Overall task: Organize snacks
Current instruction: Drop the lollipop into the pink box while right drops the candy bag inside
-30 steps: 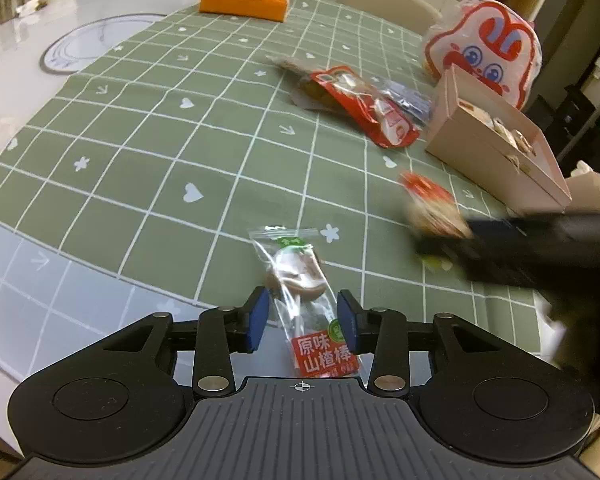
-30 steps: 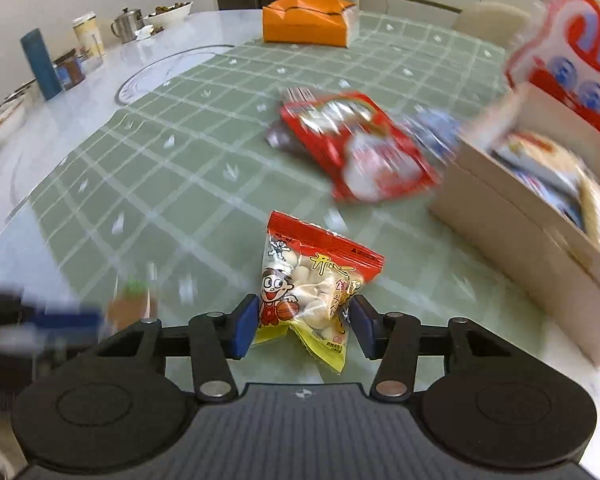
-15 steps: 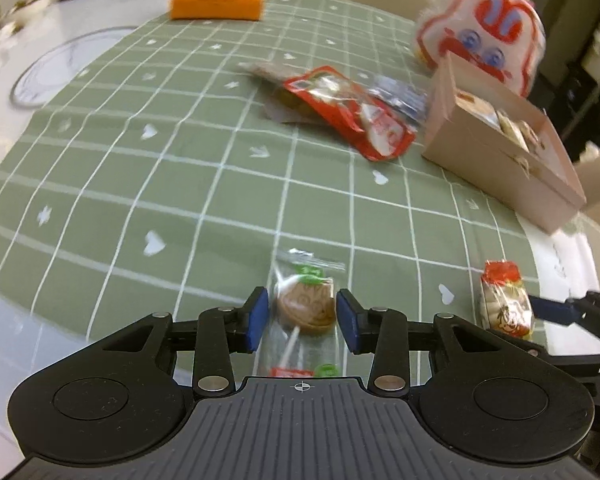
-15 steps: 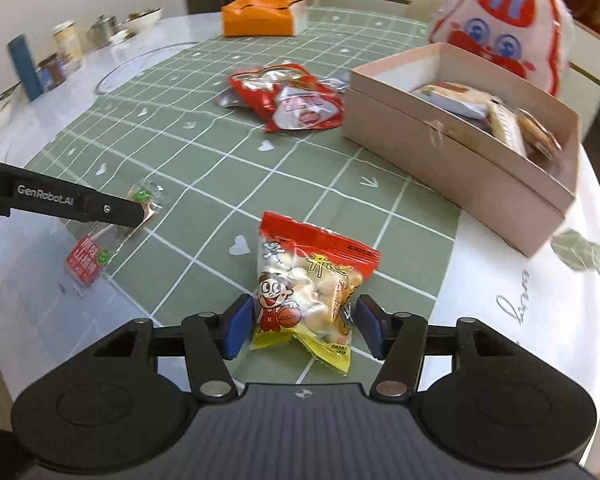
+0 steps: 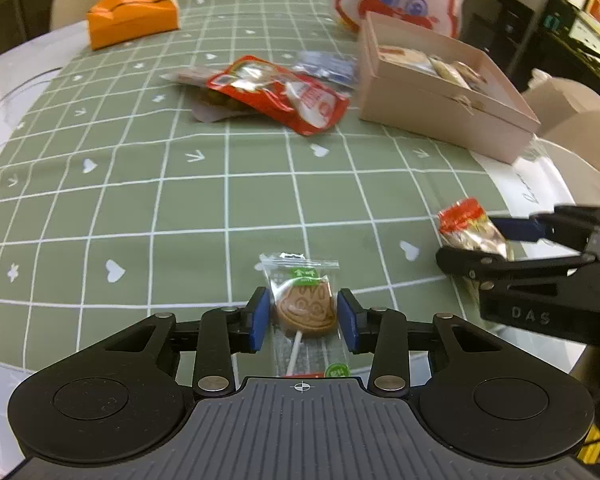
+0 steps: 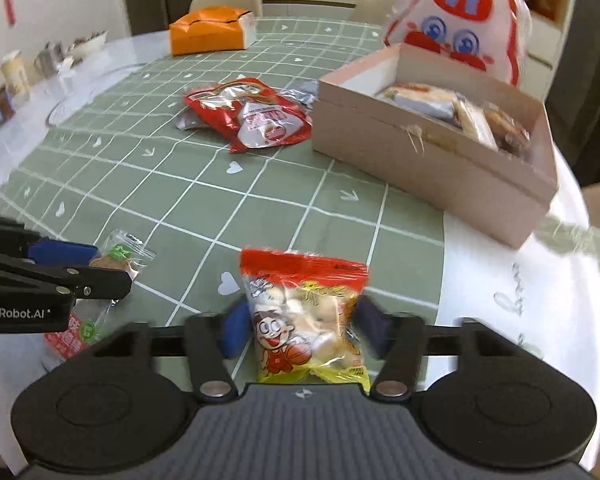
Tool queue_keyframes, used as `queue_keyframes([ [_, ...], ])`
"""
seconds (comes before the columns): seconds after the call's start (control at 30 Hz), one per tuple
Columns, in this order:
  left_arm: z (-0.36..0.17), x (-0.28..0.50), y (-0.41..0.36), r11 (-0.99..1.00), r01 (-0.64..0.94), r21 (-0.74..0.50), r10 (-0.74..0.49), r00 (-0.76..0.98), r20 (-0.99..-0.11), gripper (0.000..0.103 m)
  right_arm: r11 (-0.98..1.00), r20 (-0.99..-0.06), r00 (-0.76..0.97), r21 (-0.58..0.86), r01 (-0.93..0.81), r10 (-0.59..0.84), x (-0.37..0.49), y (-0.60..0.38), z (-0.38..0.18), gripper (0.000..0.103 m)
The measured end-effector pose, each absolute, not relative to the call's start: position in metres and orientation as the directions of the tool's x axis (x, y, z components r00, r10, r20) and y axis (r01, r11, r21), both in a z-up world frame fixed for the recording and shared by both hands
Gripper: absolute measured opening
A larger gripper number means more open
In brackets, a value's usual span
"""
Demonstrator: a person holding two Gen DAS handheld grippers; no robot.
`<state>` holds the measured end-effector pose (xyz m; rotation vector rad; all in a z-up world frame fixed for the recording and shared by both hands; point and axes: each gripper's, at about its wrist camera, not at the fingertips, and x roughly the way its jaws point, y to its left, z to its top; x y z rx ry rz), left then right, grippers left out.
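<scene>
1. Left gripper (image 5: 303, 321): pads clamp the lollipop (image 5: 305, 307) in its clear wrapper, just above the green grid tablecloth (image 5: 220, 208).
2. Right gripper (image 6: 305, 325): jaws closing, cartoon snack bag (image 6: 304, 316) gripped between them.
3. Pink box (image 6: 432, 168) at 1 o'clock in the right wrist view, snacks inside.
4. Red snack packs (image 6: 256, 116) at 11 o'clock, left of the box.
5. Orange box (image 5: 134, 14) far, at 11 o'clock from the left wrist.

L hand-held gripper (image 5: 303, 316) clamped; R hand-held gripper (image 6: 302, 326) closing, seemingly gripping.
</scene>
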<state>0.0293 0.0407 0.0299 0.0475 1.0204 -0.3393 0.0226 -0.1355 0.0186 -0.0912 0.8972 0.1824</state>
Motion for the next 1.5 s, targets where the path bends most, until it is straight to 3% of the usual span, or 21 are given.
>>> queue_keyframes([
  [0.2,0.041,0.022,0.038,0.902,0.402,-0.158,-0.342,0.442,-0.829,0.042,0.978,-0.765,0.631,-0.005,-0.208,0.130,0.008,-0.146,0.052,0.052],
  [0.3,0.073,0.027,0.038,0.862,0.451,-0.233,-0.442,0.442,-0.781,0.042,0.982,-0.740,0.662,-0.003,-0.188,0.124,0.001,-0.161,0.087,0.052],
  [0.4,0.121,0.054,0.028,0.805,0.512,-0.301,-0.551,0.457,-0.698,0.042,0.987,-0.682,0.726,-0.038,-0.155,0.088,0.003,-0.177,0.134,0.052],
  [0.5,0.166,0.091,-0.001,0.766,0.574,-0.291,-0.608,0.498,-0.619,0.042,0.994,-0.600,0.799,-0.057,-0.096,0.043,0.016,-0.199,0.187,0.052],
  [0.67,0.188,0.168,-0.065,0.721,0.602,-0.342,-0.670,0.480,-0.566,0.042,0.995,-0.510,0.860,-0.098,-0.016,-0.036,0.043,-0.230,0.235,0.052],
  [0.87,0.139,0.237,-0.126,0.788,0.515,-0.338,-0.589,0.469,-0.658,0.044,0.997,-0.548,0.834,-0.078,0.026,-0.064,0.082,-0.256,0.224,0.052],
  [1.03,0.128,0.243,-0.120,0.807,0.494,-0.324,-0.567,0.490,-0.663,0.044,1.000,-0.605,0.796,-0.031,-0.003,-0.016,0.111,-0.271,0.190,0.052],
  [1.3,0.107,0.256,-0.039,0.911,0.327,-0.250,-0.399,0.550,-0.734,0.044,0.988,-0.727,0.670,0.124,-0.089,0.152,0.185,-0.266,0.131,0.058],
  [1.4,0.088,0.267,-0.009,0.945,0.248,-0.213,-0.318,0.538,-0.781,0.044,0.990,-0.740,0.658,0.120,-0.075,0.140,0.204,-0.259,0.117,0.060],
  [1.5,0.070,0.281,0.005,0.947,0.228,-0.228,-0.316,0.508,-0.801,0.044,0.989,-0.747,0.649,0.137,-0.062,0.145,0.209,-0.250,0.108,0.060],
])
